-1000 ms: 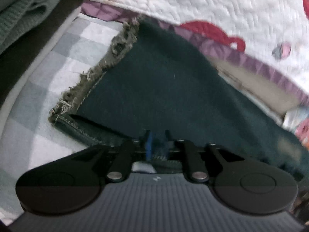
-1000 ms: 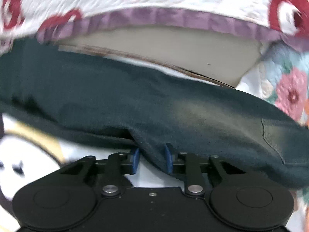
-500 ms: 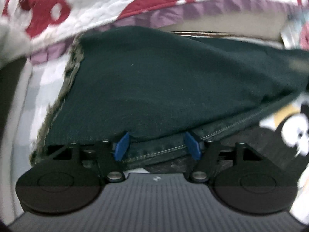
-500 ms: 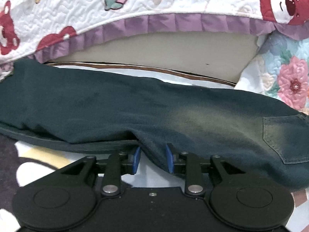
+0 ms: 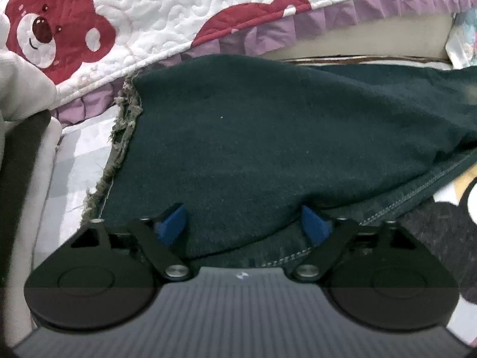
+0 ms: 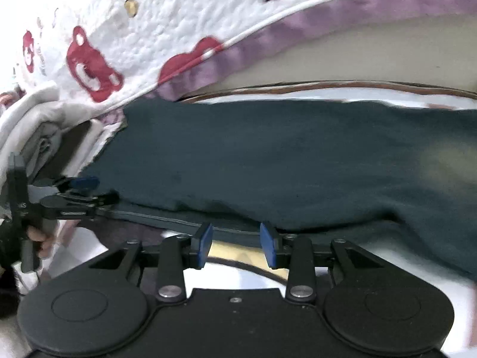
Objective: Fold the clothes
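Note:
Dark green jeans (image 5: 268, 137) lie folded lengthwise on the bed, with the frayed hem (image 5: 122, 137) at the left. My left gripper (image 5: 243, 223) straddles the near edge of the doubled leg. Its jaws are closing with cloth between them, and the blue pads (image 5: 171, 223) stand wide without pinching it. In the right wrist view the jeans (image 6: 298, 161) stretch across the middle. My right gripper (image 6: 237, 243) sits just short of their seamed edge, its jaws opening with nothing between them. The left gripper (image 6: 86, 191) shows at the far left of that view, held by a hand (image 6: 38, 238).
A white quilt (image 5: 179, 9) with red bears and a purple frill hangs behind the jeans, above a beige mattress side (image 6: 372, 56). Folded pale clothes (image 5: 21, 95) are stacked at the left. A cartoon-print sheet (image 5: 465, 197) lies under the jeans.
The left gripper has rolled level and gone from pinching the jeans' edge to standing wide over it. The right gripper has let go of the fold and slid left along the leg.

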The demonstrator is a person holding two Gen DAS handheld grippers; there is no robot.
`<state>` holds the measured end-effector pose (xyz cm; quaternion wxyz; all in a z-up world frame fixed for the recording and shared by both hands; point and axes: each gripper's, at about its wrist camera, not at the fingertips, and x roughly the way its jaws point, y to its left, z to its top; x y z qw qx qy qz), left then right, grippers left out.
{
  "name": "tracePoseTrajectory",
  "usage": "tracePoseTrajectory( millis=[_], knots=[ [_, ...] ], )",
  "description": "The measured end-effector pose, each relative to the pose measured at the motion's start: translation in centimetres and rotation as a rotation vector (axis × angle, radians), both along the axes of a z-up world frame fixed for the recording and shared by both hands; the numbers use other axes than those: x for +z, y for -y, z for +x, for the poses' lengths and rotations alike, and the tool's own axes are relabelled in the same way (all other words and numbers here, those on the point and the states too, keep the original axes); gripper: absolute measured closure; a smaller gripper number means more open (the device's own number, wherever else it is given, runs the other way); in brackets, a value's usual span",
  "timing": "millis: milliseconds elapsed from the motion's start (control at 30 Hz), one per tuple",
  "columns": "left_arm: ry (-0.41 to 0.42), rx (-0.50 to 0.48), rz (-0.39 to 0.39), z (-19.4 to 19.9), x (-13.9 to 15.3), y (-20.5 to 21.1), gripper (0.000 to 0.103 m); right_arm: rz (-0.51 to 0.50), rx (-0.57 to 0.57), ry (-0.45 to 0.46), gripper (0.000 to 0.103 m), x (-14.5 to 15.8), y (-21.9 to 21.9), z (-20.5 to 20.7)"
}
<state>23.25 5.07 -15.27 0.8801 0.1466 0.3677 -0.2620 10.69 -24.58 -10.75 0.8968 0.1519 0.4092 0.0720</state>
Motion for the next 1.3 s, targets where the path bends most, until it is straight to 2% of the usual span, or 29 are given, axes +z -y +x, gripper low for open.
tracePoseTrajectory(
  millis=[33, 100, 133, 233, 367, 500, 567, 600, 633, 667, 700, 767, 800, 867, 933, 967, 1033, 1100, 1167, 1233, 1300],
  knots=[
    [-0.002, -0.012, -0.007, 0.0, 0.2, 0.1, 0.065, -0.048, 0.031, 0.007, 0.063, -0.1, -1.4, 0.7],
    [0.009, -0.022, -0.010, -0.1, 0.7, 0.3, 0.079, -0.185, 0.138, 0.035, 0.062, -0.1, -4.7, 2.0],
    [0.013, -0.025, -0.013, -0.1, 0.8, 0.4, 0.082, -0.257, 0.195, 0.052, 0.060, 0.0, -6.3, 2.5],
    [0.014, -0.026, -0.030, 0.1, 1.1, 0.4, 0.084, -0.438, 0.342, 0.107, 0.059, -0.3, -10.3, 3.6],
    [-0.006, 0.003, -0.102, 0.8, 2.1, -0.3, 0.086, -0.546, 0.528, 0.144, 0.058, -1.0, -13.9, 6.1],
    [-0.034, 0.040, -0.205, 1.7, 3.1, -1.5, 0.088, -0.645, 0.630, 0.171, 0.040, -2.1, -17.3, 8.6],
    [-0.057, 0.053, -0.229, 1.9, 3.1, -1.9, 0.088, -0.724, 0.666, 0.204, 0.042, -3.0, -18.8, 9.8],
    [-0.070, 0.058, -0.220, 1.8, 3.1, -2.0, 0.086, -0.750, 0.665, 0.237, 0.047, -3.0, -19.1, 10.2],
    [-0.083, 0.064, -0.206, 1.6, 2.9, -2.1, 0.081, -0.744, 0.646, 0.258, 0.062, -2.7, -19.1, 10.6],
    [-0.107, 0.067, -0.178, 1.3, 2.7, -2.2, 0.075, -0.701, 0.622, 0.256, 0.071, -2.2, -18.8, 11.2],
    [-0.099, 0.053, -0.129, 0.6, 2.3, -2.1, 0.069, -0.655, 0.598, 0.246, 0.087, -1.7, -18.4, 11.6],
    [-0.066, 0.017, -0.023, -1.0, 1.5, -1.8, 0.063, -0.563, 0.553, 0.227, 0.088, -0.8, -17.5, 12.2],
    [-0.013, 0.000, 0.049, -1.7, 1.2, -1.4, 0.055, -0.536, 0.546, 0.223, 0.090, -0.7, -17.3, 12.1],
    [0.154, -0.009, 0.196, -2.7, 0.6, -0.5, 0.052, -0.465, 0.521, 0.211, 0.090, -0.3, -16.6, 11.7],
    [0.222, -0.021, 0.219, -2.7, 0.5, 0.1, 0.041, -0.395, 0.481, 0.206, 0.090, 0.2, -15.9, 11.3],
    [0.251, -0.028, 0.225, -2.6, 0.5, 0.4, 0.040, -0.360, 0.456, 0.206, 0.090, 0.4, -15.6, 11.2],
    [0.241, -0.049, 0.199, -2.4, 0.4, 0.7, 0.040, -0.296, 0.410, 0.201, 0.090, 0.9, -14.9, 11.4],
    [0.237, -0.064, 0.194, -2.5, 0.4, 1.0, 0.040, -0.270, 0.393, 0.198, 0.090, 1.0, -14.7, 11.6],
    [0.296, -0.070, 0.237, -3.0, 0.4, 1.4, 0.038, -0.246, 0.378, 0.195, 0.090, 1.2, -14.5, 11.8],
    [0.358, -0.063, 0.250, -3.4, 0.3, 1.6, 0.030, -0.257, 0.389, 0.190, 0.089, 1.3, -14.7, 11.9],
    [0.388, -0.043, 0.217, -3.0, -0.1, 1.5, 0.023, -0.238, 0.387, 0.180, 0.089, 1.3, -14.7, 12.0]
  ],
)
